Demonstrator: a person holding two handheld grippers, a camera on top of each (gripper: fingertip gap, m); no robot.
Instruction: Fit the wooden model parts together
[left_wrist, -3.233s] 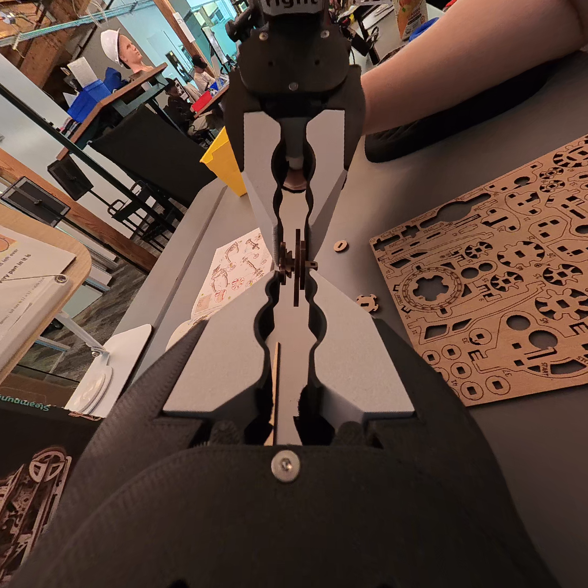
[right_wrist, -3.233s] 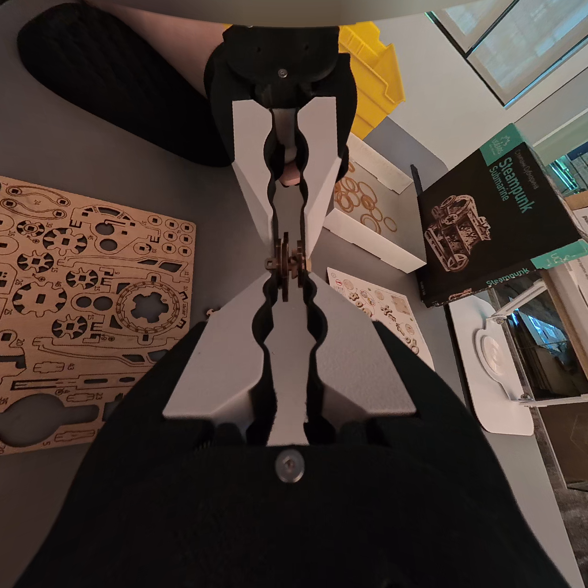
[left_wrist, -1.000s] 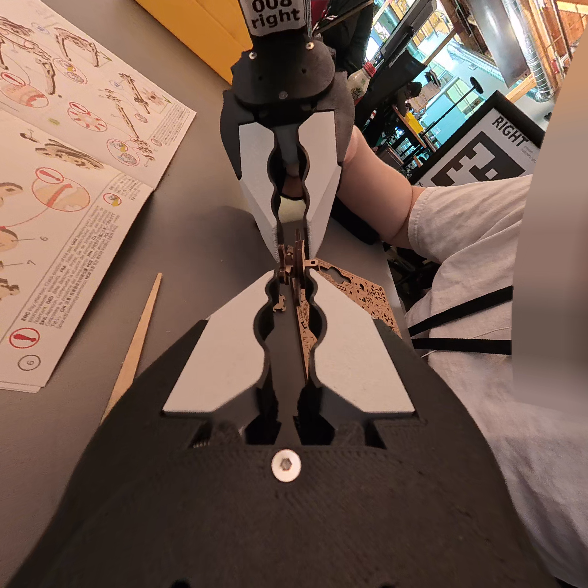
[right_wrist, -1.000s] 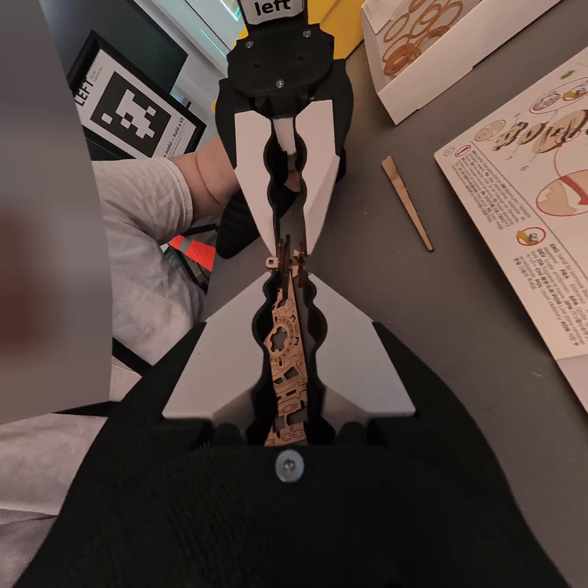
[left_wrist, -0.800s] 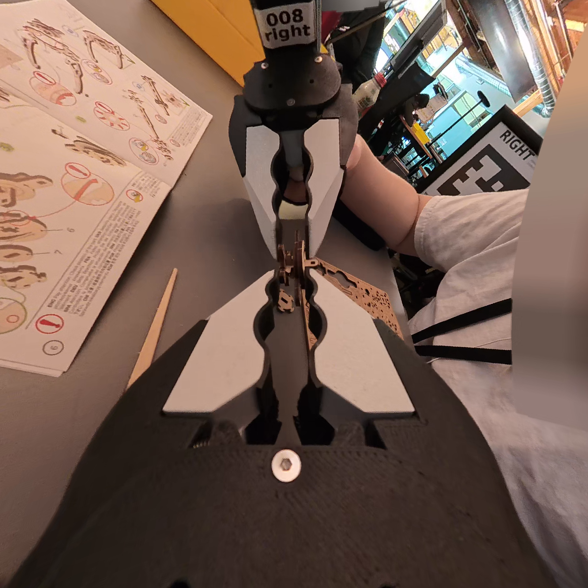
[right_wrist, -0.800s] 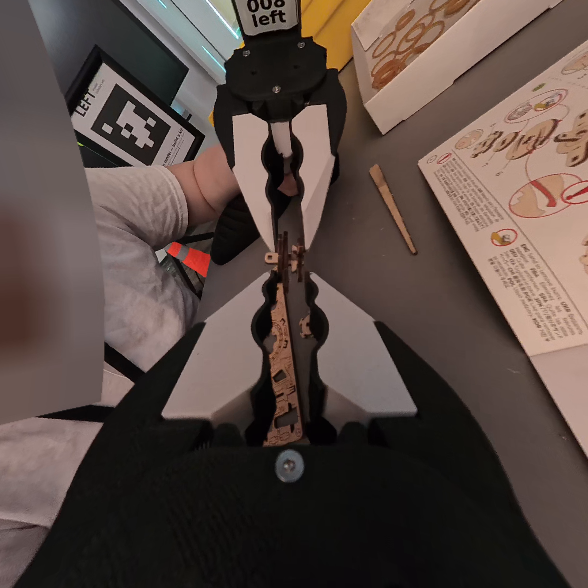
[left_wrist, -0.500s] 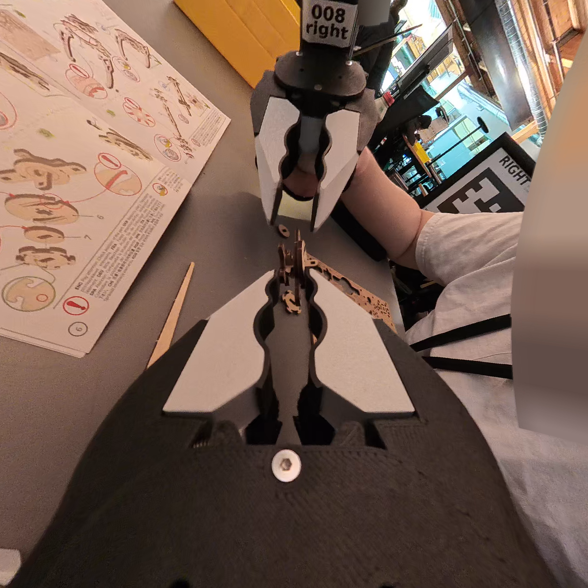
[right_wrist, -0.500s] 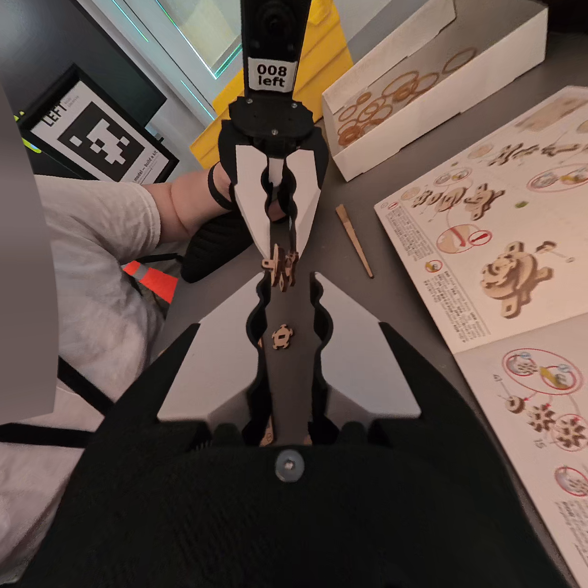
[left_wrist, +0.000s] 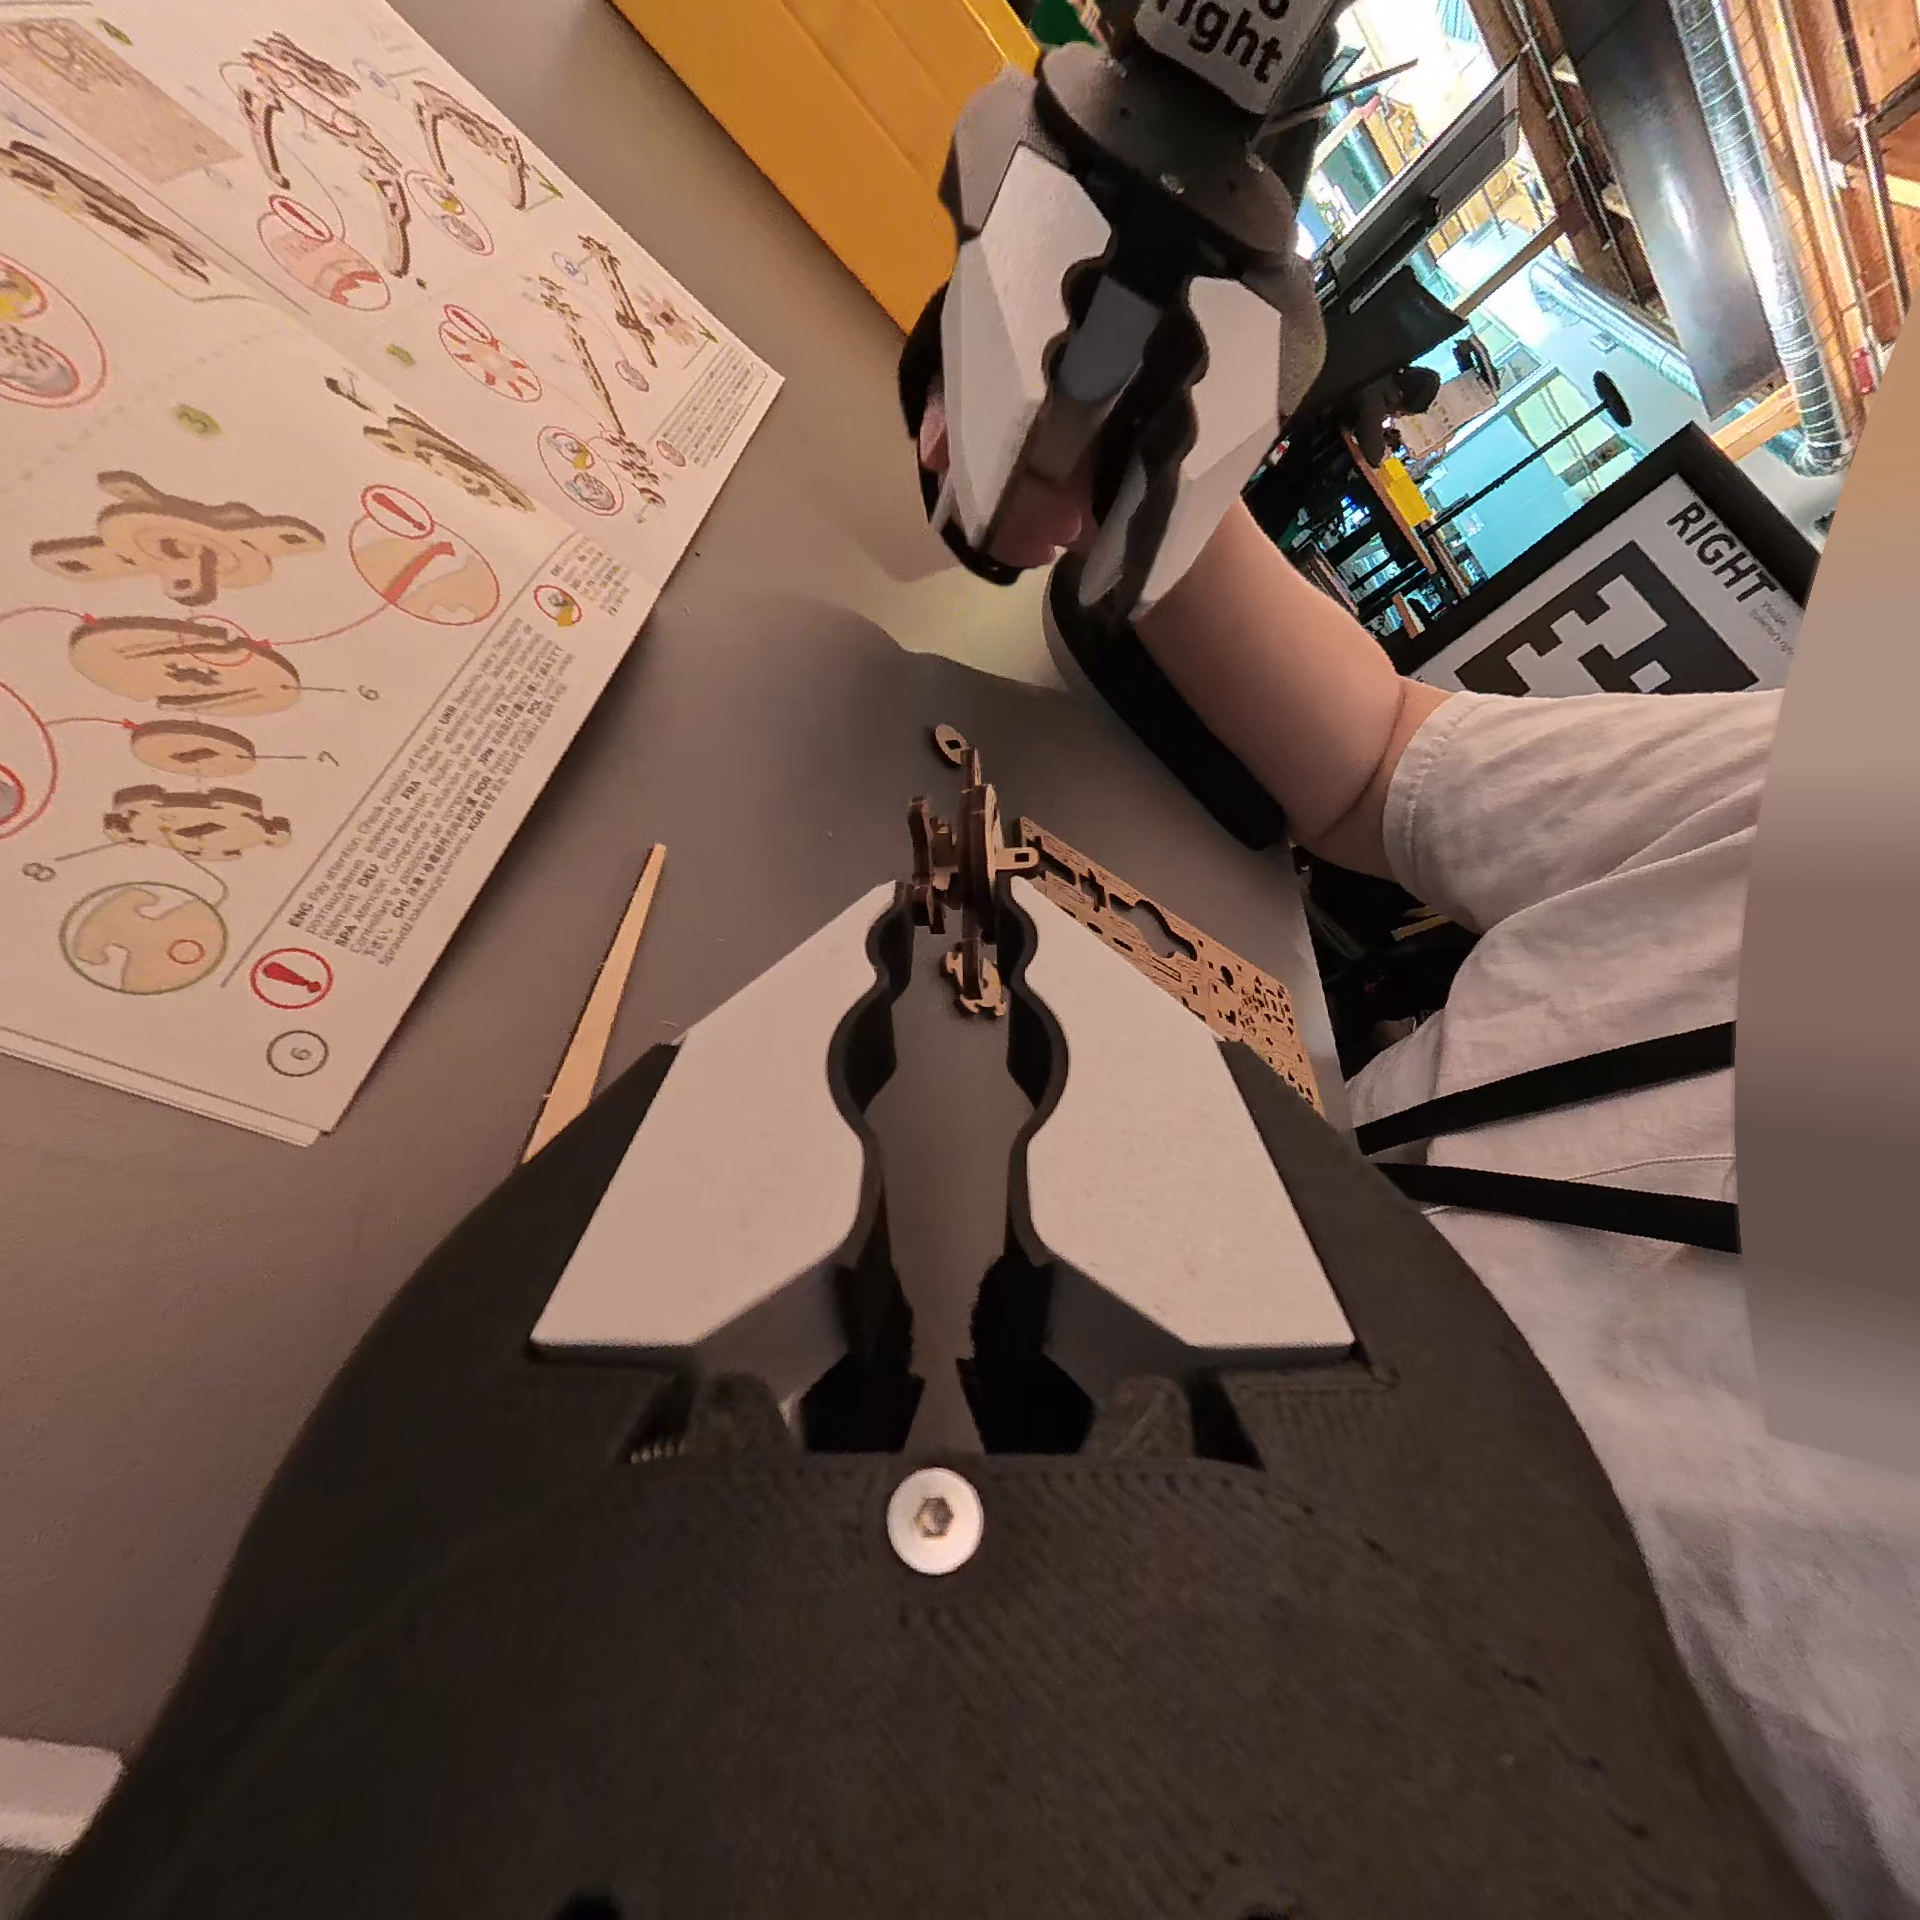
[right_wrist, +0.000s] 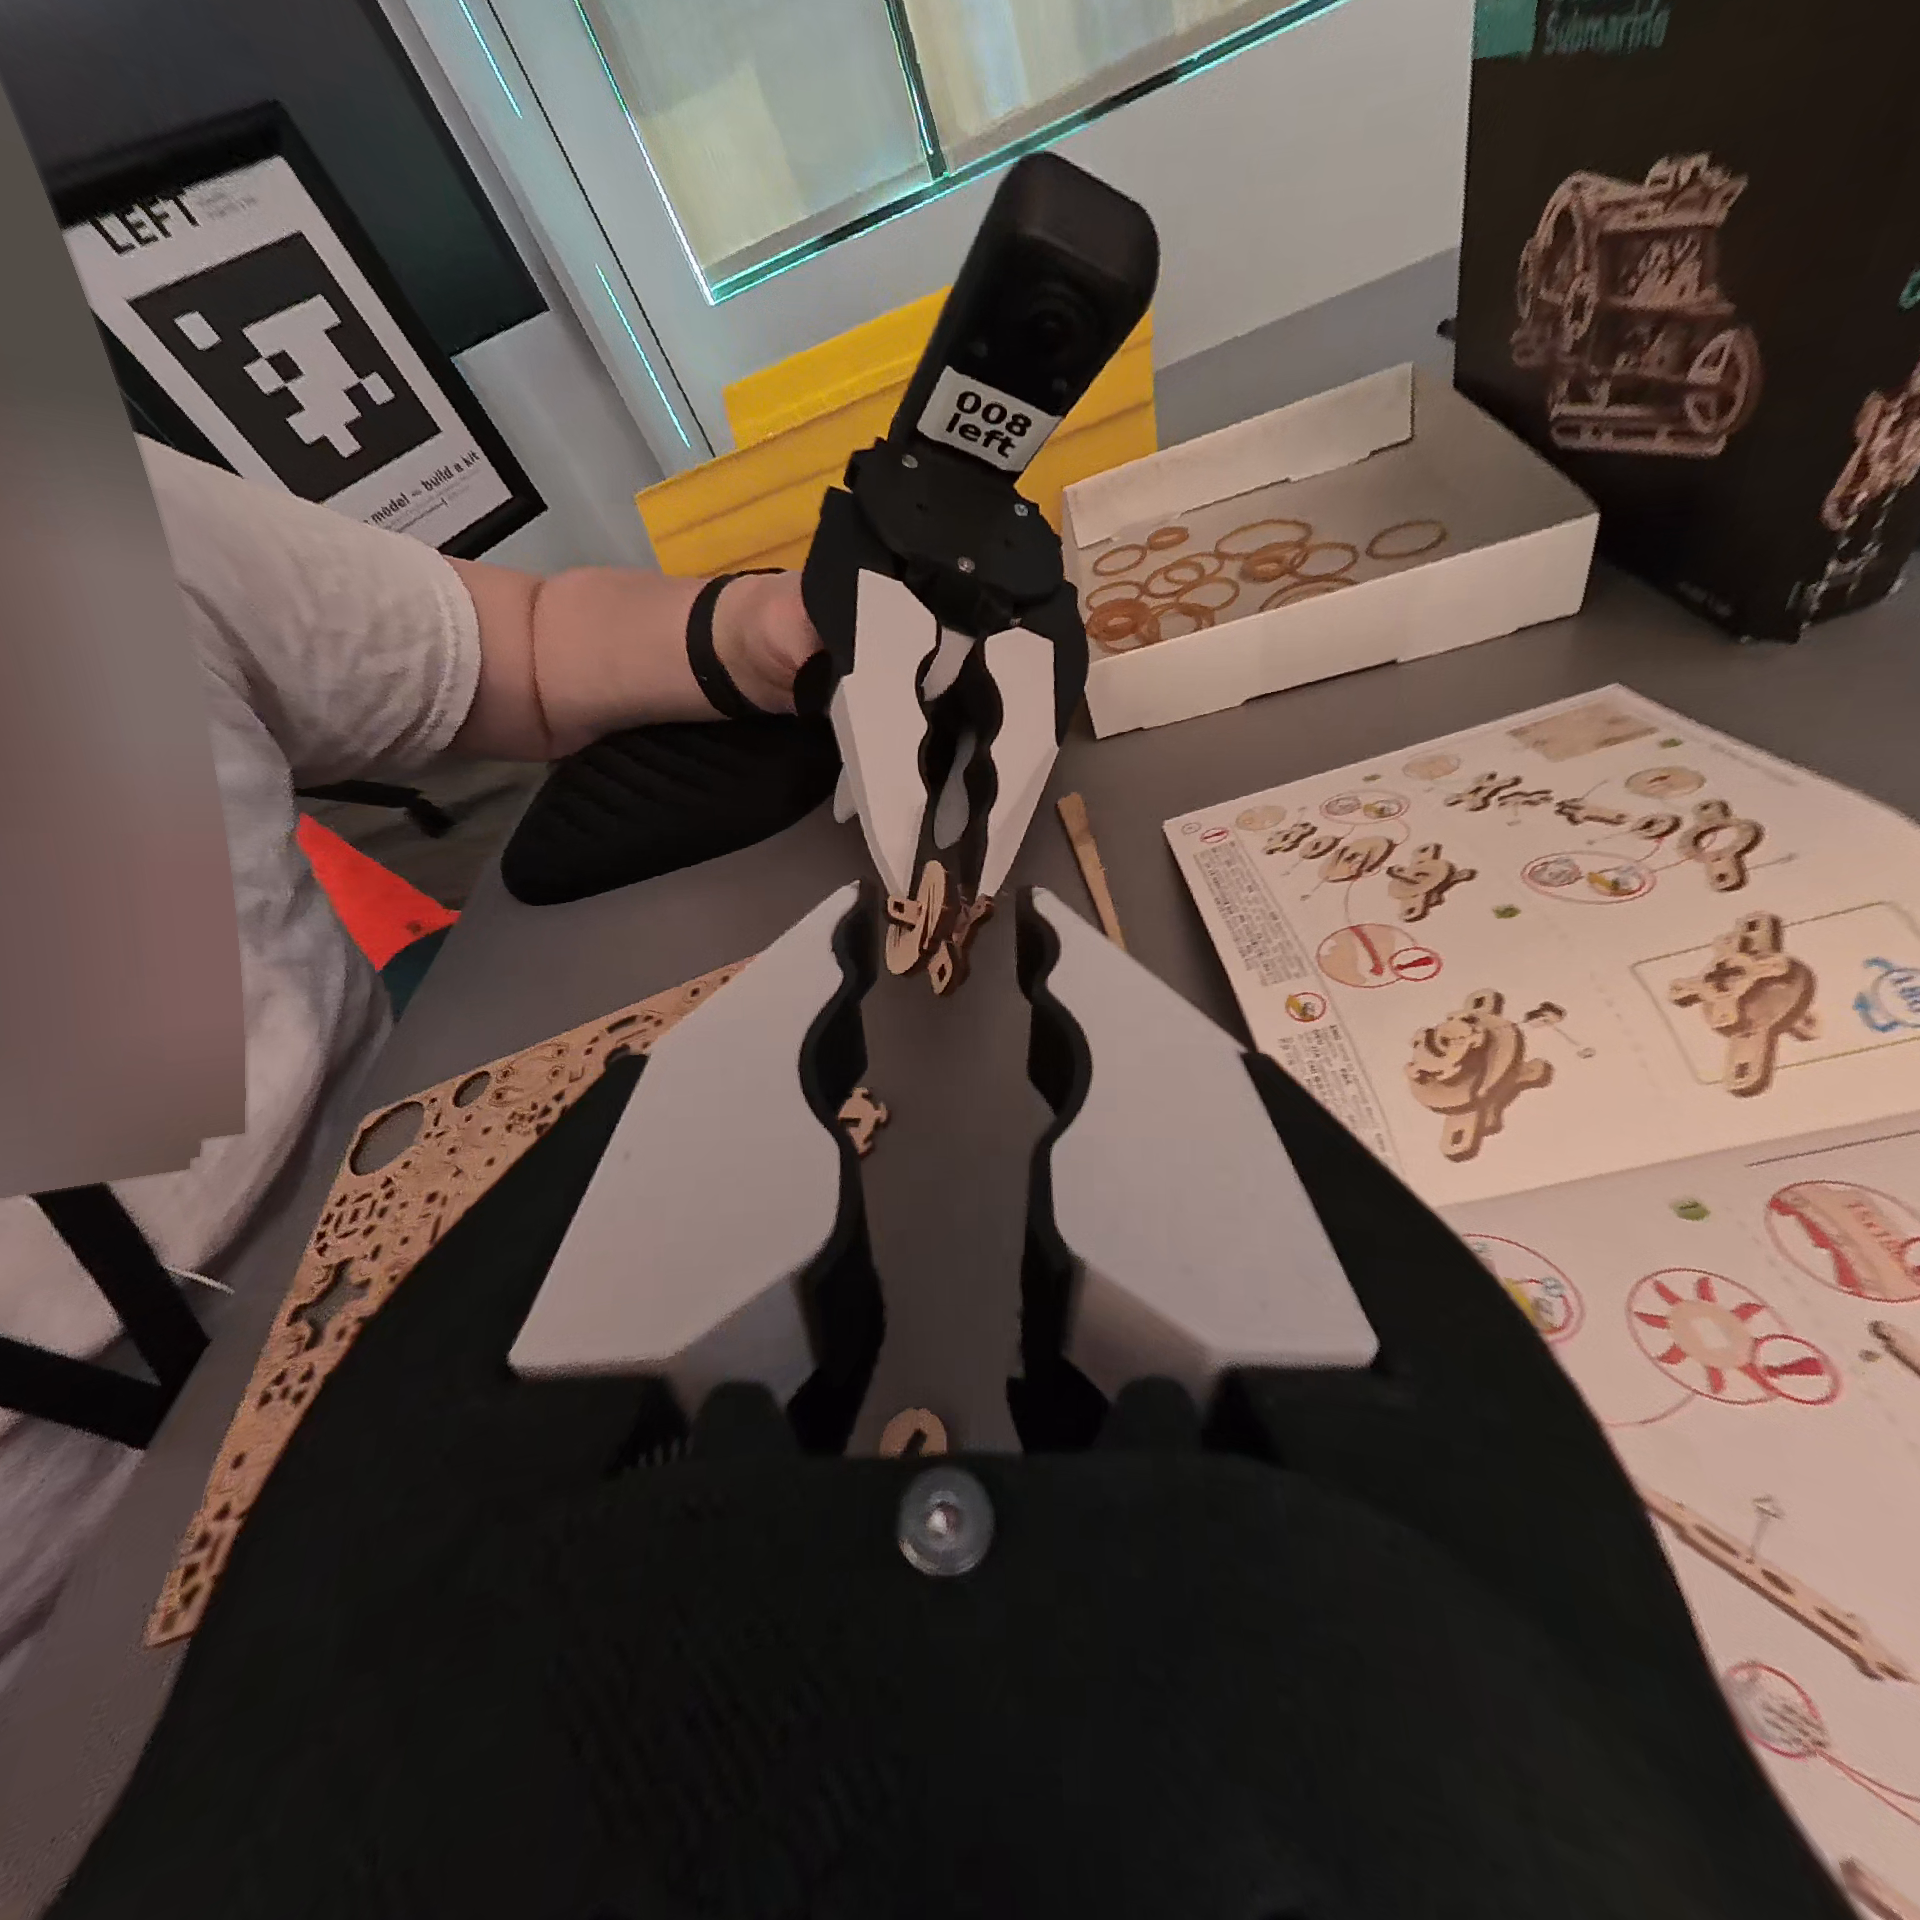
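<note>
Since the frame half a second earlier, the right gripper (left_wrist: 1049, 582) has drawn back and upward from the left gripper (left_wrist: 956, 883), and its fingers now stand apart with nothing between them. The small wooden assembly (left_wrist: 958, 852) remains pinched at the tips of the left gripper, whose fingers are closed on it; in the right wrist view the same assembly (right_wrist: 928, 928) hangs at those tips above the table. Two loose wooden pieces lie on the table nearby: a small toothed piece (left_wrist: 975, 979) just below the assembly, seen again in the right wrist view (right_wrist: 860, 1117), and a small oval piece (left_wrist: 950, 742) slightly beyond it. A perforated wooden parts sheet (right_wrist: 343, 1278) lies flat beside the person's torso, near the table edge. A tapered wooden stick (left_wrist: 597, 1003) rests between the left gripper and the open instruction booklet (left_wrist: 312, 540). The grey table (left_wrist: 156, 1299) also carries a shallow white box (right_wrist: 1340, 634) holding rubber bands (right_wrist: 1195, 592), a dark model-kit carton (right_wrist: 1683, 312) standing upright behind it, and a yellow block (right_wrist: 727, 509) at the far edge. Framed black-and-white marker boards (right_wrist: 291, 364) stand beside the person. Behind them the room shows a glazed window (right_wrist: 831, 135) and, in the left wrist view, exposed ducting (left_wrist: 1766, 260) overhead.
</note>
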